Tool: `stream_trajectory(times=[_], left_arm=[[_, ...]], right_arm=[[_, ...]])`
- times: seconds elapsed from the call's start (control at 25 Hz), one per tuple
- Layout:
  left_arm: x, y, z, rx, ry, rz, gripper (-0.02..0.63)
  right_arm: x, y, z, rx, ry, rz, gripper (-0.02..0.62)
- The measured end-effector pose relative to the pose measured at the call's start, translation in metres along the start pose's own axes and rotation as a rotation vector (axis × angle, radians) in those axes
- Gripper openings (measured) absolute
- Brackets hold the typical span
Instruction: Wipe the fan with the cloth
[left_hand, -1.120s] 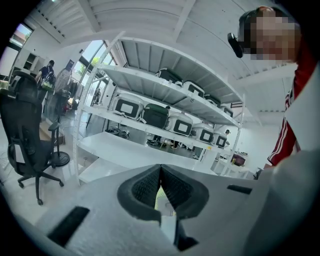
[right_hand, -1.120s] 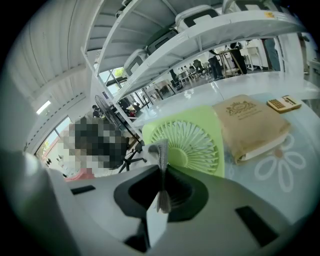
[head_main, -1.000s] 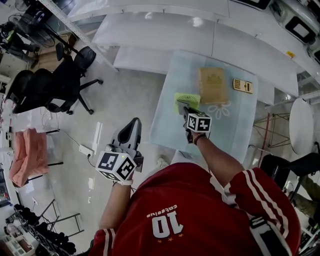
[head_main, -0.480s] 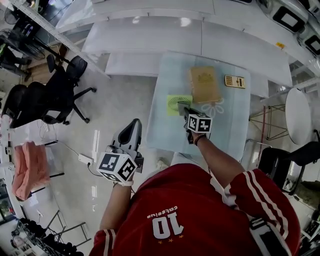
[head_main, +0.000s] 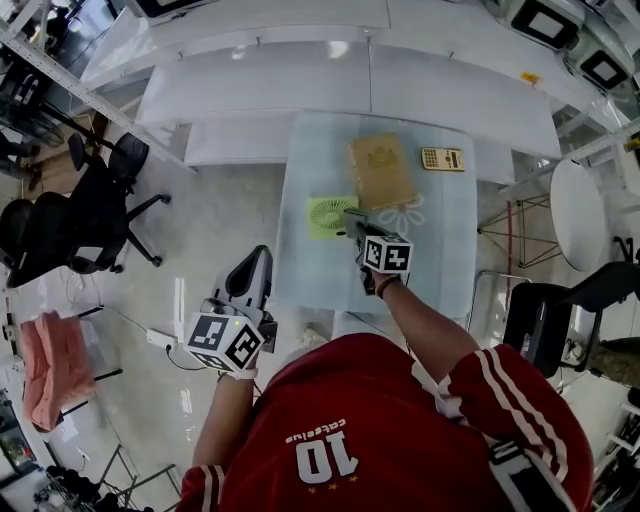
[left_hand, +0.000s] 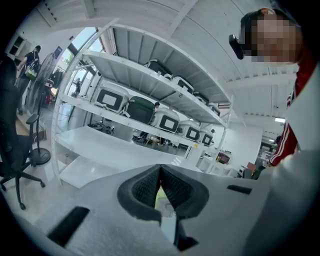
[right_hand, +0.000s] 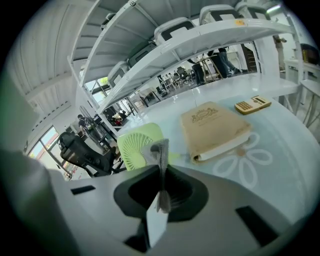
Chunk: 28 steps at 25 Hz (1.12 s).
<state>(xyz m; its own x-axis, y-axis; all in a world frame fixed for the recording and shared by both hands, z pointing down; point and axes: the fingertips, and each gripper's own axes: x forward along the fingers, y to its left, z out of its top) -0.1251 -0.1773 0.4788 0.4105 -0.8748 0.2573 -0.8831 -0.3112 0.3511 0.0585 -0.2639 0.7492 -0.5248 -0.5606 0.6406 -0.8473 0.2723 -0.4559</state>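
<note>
**Right gripper (head_main: 352, 222) clamped on cloth (right_hand: 161, 156), wipe apparently not begun**

Green fan (head_main: 331, 215) lay flat on the glass table (head_main: 300, 270), left side. Cloth end hung at the fan's right edge, contact unclear, so all the wiping prob. remained. L gripper (head_main: 255, 262) hung closed & empty over the floor, well apart. Tan book (head_main: 380, 170) emblem & calculator (head_main: 442, 158), far right: unreadable. Shirt (head_main: 400, 400) read "10".
</note>
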Motion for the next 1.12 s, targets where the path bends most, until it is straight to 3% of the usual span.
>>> stream_trajectory(times=[0.68,1.12], left_arm=[[-0.005,-0.016,-0.005,-0.009,-0.010,-0.042,0.002],[-0.029,-0.004,-0.012,-0.027,-0.017,0.018,0.002]], right_arm=[[-0.030,-0.014,-0.012,0.018,-0.021,-0.045,0.023],[-0.024,0.011,-0.031,-0.011,0.021,-0.003,0.023]])
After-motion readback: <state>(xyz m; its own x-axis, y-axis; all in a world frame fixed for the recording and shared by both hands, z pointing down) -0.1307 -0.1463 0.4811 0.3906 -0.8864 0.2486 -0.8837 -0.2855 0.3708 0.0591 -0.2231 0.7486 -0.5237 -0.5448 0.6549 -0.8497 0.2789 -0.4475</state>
